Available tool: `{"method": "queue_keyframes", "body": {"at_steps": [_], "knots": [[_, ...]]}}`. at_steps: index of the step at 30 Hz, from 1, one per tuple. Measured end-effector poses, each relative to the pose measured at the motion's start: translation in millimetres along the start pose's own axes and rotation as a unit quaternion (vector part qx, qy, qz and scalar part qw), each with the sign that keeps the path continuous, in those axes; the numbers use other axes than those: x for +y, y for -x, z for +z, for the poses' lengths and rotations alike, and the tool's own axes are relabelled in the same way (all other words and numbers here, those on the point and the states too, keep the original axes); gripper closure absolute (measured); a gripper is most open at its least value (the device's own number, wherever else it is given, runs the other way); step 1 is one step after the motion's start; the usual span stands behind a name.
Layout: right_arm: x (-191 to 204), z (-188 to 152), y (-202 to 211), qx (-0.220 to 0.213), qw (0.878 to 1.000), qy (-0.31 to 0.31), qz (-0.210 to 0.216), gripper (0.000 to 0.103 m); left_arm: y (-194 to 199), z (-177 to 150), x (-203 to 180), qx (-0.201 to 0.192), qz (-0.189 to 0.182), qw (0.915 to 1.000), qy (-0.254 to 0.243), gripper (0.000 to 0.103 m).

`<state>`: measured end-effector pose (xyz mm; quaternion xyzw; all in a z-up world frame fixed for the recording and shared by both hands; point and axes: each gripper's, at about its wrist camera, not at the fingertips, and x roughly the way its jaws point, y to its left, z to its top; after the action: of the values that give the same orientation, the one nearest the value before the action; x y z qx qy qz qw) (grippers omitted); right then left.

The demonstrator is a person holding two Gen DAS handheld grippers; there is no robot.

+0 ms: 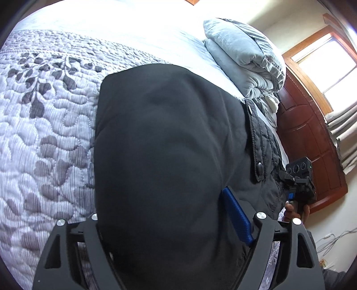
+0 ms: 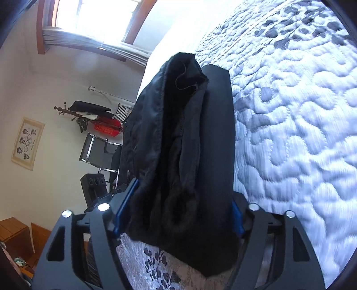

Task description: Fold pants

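Between the spread fingers of my left claw (image 1: 174,225) and my right claw (image 2: 178,214) lies the black pants (image 1: 160,145) bundle, neither claw pinching it. It rests on the quilted bedspread (image 1: 44,133), near a folded grey blanket (image 1: 243,60).

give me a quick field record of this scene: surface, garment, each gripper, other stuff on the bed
surface: quilted bedspread with grey leaf print
garment: dark pants, bunched into a thick bundle on the bedspread
left gripper: jaws spread wide around the pants; a blue pad shows beside the fabric, and a firm press cannot be seen
right gripper: jaws wide on either side of the pants' bunched end, showing dark lining
other on bed: folded light blue blanket
background: wooden door, window
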<state>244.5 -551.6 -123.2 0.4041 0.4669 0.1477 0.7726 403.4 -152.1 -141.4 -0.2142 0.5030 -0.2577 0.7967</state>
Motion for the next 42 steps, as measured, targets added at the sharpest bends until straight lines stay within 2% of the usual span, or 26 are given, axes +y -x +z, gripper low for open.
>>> {"method": "queue_keyframes", "body": {"at_steps": [4, 5, 10, 12, 18, 23, 26, 28, 31, 34, 37, 42], "knots": [[3.1, -9.1, 23.6, -0.014, 1.0, 0.009, -0.022, 0.028, 18.1, -8.4, -7.3, -0.019, 0.011, 0.9997, -0.007, 0.022], [3.4, -11.1, 28.9, -0.018, 0.999, 0.009, -0.027, 0.034, 22.3, -10.8, -8.6, -0.025, 0.013, 0.9996, -0.006, 0.022], [2.3, -18.9, 33.2, -0.024, 0.998, 0.029, -0.054, 0.044, 30.1, -22.3, -9.2, -0.041, 0.037, 0.9982, -0.022, 0.022], [2.7, -20.1, 31.8, -0.025, 0.997, 0.033, -0.061, 0.045, 26.1, -24.8, -9.1, -0.038, 0.048, 0.9979, -0.024, 0.021], [-5.4, -21.5, 22.3, -0.023, 0.998, 0.018, -0.057, 0.044, 13.6, -23.7, -2.3, -0.022, 0.031, 0.9993, 0.001, 0.019], [-3.0, -19.6, 23.2, -0.027, 0.998, 0.006, -0.048, 0.04, 20.6, -24.9, -2.5, -0.032, 0.024, 0.999, 0.018, 0.02], [4.1, -16.8, 29.4, -0.031, 0.998, 0.0, -0.06, 0.039, 36.7, -25.7, -2.6, -0.045, 0.017, 0.9984, 0.031, 0.02], [12.9, -14.6, 39.2, -0.049, 0.996, 0.01, -0.068, 0.039, 46.3, -21.7, -4.6, -0.05, 0.013, 0.9981, 0.034, 0.02], [30.3, -7.3, 59.5, -0.087, 0.995, 0.031, -0.047, 0.039, 50.9, -14.1, -4.6, -0.045, 0.015, 0.998, 0.042, 0.021], [46.0, -3.1, 63.7, -0.084, 0.995, 0.04, -0.027, 0.039, 54.1, -12.8, -6.5, -0.047, 0.015, 0.9975, 0.051, 0.021], [67.2, -8.5, 54.8, -0.07, 0.994, 0.075, -0.026, 0.039, 59.1, -19.0, -10.7, -0.052, 0.04, 0.9964, 0.053, 0.021], [76.6, -19.7, 30.5, -0.039, 0.994, 0.099, -0.038, 0.039, 90.1, -34.7, -11.8, -0.099, 0.044, 0.9923, 0.059, 0.021]]}}
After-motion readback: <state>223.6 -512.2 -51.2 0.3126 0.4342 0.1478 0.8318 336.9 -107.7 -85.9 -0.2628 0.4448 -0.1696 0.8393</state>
